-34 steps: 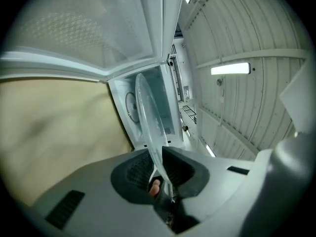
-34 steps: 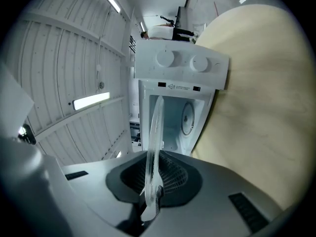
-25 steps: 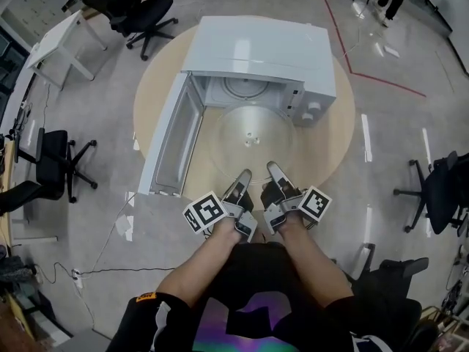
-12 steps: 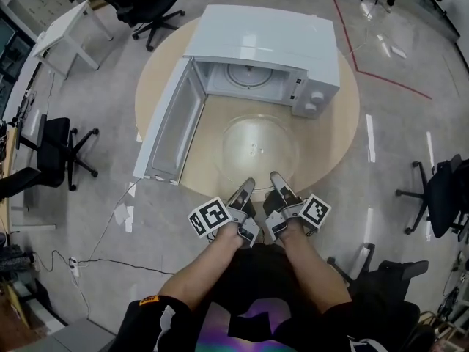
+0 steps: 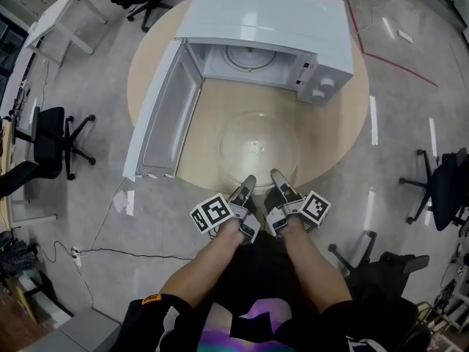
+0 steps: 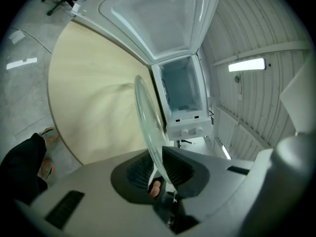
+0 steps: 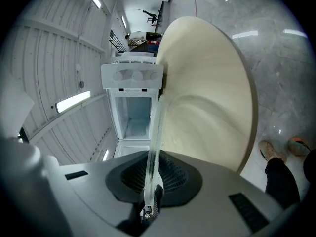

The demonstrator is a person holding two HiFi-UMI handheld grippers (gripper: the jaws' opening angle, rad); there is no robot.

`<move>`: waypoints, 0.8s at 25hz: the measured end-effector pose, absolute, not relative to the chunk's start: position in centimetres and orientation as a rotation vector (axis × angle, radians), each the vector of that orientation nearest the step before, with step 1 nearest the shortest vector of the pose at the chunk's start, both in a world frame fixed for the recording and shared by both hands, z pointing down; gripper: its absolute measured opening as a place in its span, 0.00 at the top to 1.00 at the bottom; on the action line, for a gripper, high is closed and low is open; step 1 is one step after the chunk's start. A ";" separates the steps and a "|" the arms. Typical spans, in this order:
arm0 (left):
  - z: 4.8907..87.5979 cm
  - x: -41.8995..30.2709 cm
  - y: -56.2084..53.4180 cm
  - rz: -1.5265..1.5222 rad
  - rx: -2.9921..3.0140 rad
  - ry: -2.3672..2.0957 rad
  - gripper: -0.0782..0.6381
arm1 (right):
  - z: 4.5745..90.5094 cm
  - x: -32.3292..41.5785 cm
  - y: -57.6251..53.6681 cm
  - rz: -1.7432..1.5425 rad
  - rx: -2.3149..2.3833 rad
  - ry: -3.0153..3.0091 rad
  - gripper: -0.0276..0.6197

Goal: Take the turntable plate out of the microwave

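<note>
Glass turntable plate [image 5: 258,149] sits outside white microwave [image 5: 271,20], over round wooden table [image 5: 333,134], in front of open door [image 5: 163,116]; near rim clamped edge-on between jaws of left gripper [image 5: 246,186] and right gripper [image 5: 279,180], side by side

Layout at the round table [image 5: 344,127].
The microwave [image 5: 271,28] stands at the far side, its door [image 5: 157,116] open leftward. The turntable plate [image 5: 258,149] sits before the cavity, its near rim clamped by the left gripper [image 5: 248,182] and right gripper [image 5: 276,175], side by side.
</note>
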State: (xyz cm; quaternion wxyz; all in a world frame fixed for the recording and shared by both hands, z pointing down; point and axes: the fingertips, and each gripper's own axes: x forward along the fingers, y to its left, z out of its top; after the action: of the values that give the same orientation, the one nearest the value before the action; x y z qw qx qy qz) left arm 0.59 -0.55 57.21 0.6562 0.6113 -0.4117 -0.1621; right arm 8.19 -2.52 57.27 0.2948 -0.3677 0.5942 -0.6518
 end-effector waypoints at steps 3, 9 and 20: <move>57.7 0.7 -1.1 -0.364 1.375 -0.932 0.76 | 57.9 8.3 -3.0 -1.743 -0.990 1.578 0.89; 58.3 0.6 -1.7 -0.365 1.364 -0.946 0.76 | 59.1 8.4 -3.5 -1.779 -1.029 1.573 0.89; 58.5 0.1 -2.2 -0.373 1.333 -0.975 0.78 | 59.5 7.7 -2.8 -1.934 -1.004 1.637 0.89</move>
State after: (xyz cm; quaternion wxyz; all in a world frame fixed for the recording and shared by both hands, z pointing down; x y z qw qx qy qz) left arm 0.10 -2.16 58.50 0.6626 0.5895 -0.4315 -0.1652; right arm 7.72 -2.84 59.49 0.2065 -0.3605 0.5877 -0.6943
